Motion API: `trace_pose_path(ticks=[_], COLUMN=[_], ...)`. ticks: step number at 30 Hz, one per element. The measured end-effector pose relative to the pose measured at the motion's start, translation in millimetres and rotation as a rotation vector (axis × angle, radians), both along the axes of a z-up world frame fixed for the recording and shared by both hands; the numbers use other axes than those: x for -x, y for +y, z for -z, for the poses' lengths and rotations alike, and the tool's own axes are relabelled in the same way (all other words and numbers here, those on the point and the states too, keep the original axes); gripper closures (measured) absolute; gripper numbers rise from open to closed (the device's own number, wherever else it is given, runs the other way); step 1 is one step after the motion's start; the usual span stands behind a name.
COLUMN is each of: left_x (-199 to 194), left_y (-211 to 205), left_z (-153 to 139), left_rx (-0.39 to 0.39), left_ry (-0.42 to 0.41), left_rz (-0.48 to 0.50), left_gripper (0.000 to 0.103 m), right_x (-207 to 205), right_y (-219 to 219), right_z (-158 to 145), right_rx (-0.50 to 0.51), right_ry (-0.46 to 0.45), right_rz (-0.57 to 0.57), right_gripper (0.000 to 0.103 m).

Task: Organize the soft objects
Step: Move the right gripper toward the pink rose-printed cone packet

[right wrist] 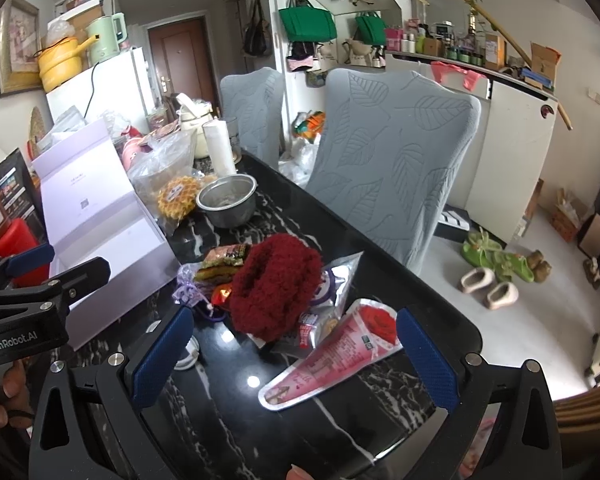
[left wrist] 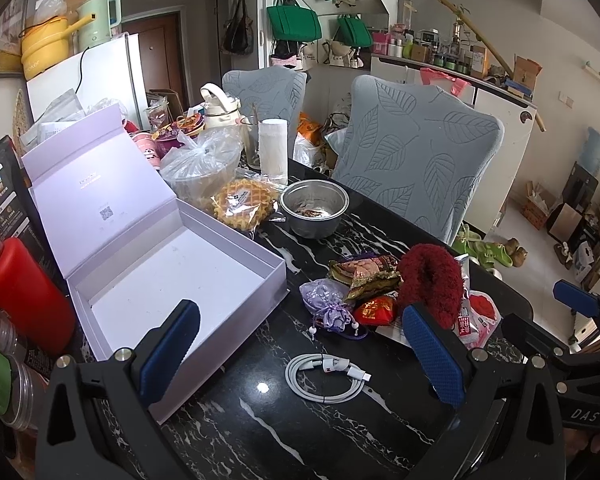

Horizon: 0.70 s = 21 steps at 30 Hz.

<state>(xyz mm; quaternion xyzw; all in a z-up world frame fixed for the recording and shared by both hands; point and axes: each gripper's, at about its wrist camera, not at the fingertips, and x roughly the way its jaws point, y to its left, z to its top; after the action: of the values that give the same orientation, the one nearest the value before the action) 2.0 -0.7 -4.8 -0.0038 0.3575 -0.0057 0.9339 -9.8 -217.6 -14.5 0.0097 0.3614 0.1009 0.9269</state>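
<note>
A fuzzy dark-red soft piece [left wrist: 428, 280] [right wrist: 276, 288] lies on the black marble table among snack packets [left wrist: 364, 272]. Beside it are a lilac drawstring pouch [left wrist: 328, 304] [right wrist: 188, 288] and a pink rose-printed cone packet [right wrist: 332, 356]. An open, empty lilac box [left wrist: 172, 264] [right wrist: 112, 248] stands to the left. My left gripper [left wrist: 300, 344] is open, low over the table between the box and the pile, with a coiled white cable [left wrist: 324, 376] in front of it. My right gripper [right wrist: 294, 356] is open too, its blue fingers on either side of the cone packet and touching nothing.
Behind the pile are a steel bowl [left wrist: 314, 208], a bagged waffle [left wrist: 242, 204], a paper roll and assorted clutter. A red container [left wrist: 24, 292] and jars crowd the left edge. Two grey leaf-patterned chairs [left wrist: 416, 160] stand along the far side. Slippers lie on the floor.
</note>
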Motion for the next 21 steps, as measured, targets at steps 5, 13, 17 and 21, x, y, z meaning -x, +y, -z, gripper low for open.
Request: trace_pose_path(ticks=[5, 13, 17, 21], left_x=[-1, -2, 1, 8], left_y=[-3, -6, -8, -11], left_z=[0, 5, 7, 9], left_rx=[0.004, 0.011, 0.007, -0.012], left_ry=[0.002, 0.019, 0.023, 0.015], left_rz=[0.004, 0.012, 0.011, 0.006], left_gripper=[0.0, 0.0, 0.0, 0.0], right_x=[-2, 0, 0, 3], right_y=[-4, -6, -7, -9], right_z=[-1, 3, 6, 10], right_rx=[-0.016, -0.011, 0.0, -0.007], right_ry=[-0.013, -0.018, -0.017, -0.018], right_rz=[-0.003, -0.011, -0.019, -0.031], right_gripper=[0.0, 0.0, 0.0, 0.0])
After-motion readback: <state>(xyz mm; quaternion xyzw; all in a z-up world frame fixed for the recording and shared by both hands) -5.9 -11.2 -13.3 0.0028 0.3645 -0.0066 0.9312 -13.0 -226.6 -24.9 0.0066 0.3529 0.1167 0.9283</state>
